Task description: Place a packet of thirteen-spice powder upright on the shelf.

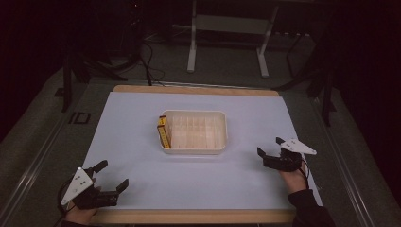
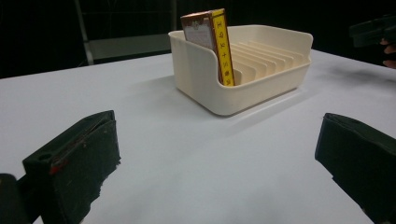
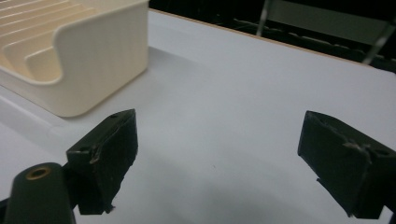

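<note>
The left tongs [image 1: 114, 175] sit near the surface's near left corner with jaws spread wide and nothing between them; the hand [image 1: 80, 213] holding them comes over the near edge. In the left gripper view the left tongs [image 2: 217, 163] frame bare white surface, both black pads apart. The right tongs [image 1: 269, 147] rest close to the right edge, about midway along it, jaws likewise parted and empty, held by a hand [image 1: 295, 177] in a dark sleeve [image 1: 309, 208]. In the right gripper view the right tongs [image 3: 217, 158] show the same wide gap over plain white.

A cream slotted tray [image 1: 222, 137] stands at the middle of the surface [image 1: 142, 170], its long sides running parallel to the near edge. Its floor carries a row of low ribs that make narrow slots. In the slot at the tray's left end a small box [image 1: 163, 131] stands on edge, its long axis running from the near edge toward the far edge. The box [image 2: 210, 44] has a yellow narrow side with dark printed marks and a brownish face with a pale panel, and it rises above the tray [image 2: 261, 88] wall. A corner of the tray [image 3: 93, 70] lies just beside the right tongs' left jaw.
</note>
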Tool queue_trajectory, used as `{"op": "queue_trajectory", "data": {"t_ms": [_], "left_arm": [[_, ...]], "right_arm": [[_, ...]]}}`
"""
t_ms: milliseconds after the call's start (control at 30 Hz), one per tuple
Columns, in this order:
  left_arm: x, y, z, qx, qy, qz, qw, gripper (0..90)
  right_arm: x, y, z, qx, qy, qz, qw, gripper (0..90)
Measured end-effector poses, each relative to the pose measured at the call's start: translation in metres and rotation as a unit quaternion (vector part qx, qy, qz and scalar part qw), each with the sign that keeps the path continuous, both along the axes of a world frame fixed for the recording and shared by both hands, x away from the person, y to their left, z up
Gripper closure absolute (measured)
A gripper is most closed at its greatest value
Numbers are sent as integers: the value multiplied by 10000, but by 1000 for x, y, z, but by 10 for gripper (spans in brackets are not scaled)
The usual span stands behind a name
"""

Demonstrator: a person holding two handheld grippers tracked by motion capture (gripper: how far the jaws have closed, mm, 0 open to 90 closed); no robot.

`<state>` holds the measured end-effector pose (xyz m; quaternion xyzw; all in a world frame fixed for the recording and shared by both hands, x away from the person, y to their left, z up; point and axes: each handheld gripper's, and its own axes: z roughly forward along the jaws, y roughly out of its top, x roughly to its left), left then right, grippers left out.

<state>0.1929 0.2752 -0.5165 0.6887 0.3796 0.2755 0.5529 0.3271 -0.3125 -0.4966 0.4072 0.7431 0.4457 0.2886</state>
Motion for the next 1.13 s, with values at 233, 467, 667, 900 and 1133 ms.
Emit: {"op": "queue_trajectory", "data": {"t_ms": [233,467,667,900,1133], "left_arm": [[1,-1,-1,81,13,-28,10000,0],[1,-1,-1,67,4,-3,10000,0],[2,-1,-2,92,14,-16,10000,0],[2,-1,-2,97,17,-2,10000,0],[2,-1,-1,95,9,0,10000,0]], "right_arm": [[-13,-17,-2,197,-32,-220,9996,120],[-22,-30,-11,190,31,-419,9989,123],[-23,-36,-20,96,82,-508,9986,123],[-22,-37,-22,126,63,-605,9981,124],[-23,-36,-22,101,33,-624,9980,124]]}}
